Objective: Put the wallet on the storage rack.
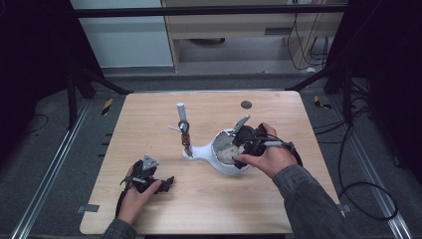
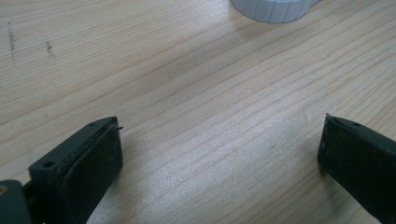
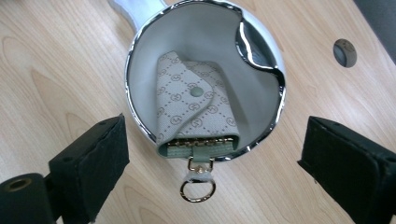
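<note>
Right gripper (image 3: 210, 154) jaws wide apart, nothing between the pads, hovering right over the white bowl (image 3: 140, 51). Patterned key pouch (image 3: 196, 112) lies inside the bowl, just ahead of the jaws, its ring (image 3: 197, 189) hanging over the rim. Left gripper (image 2: 219, 154) open too, empty, low over the tabletop (image 2: 187, 84).

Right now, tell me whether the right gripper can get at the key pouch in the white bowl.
Probably yes: the right gripper is open just above the key pouch, which lies uncovered in the white bowl.
</note>
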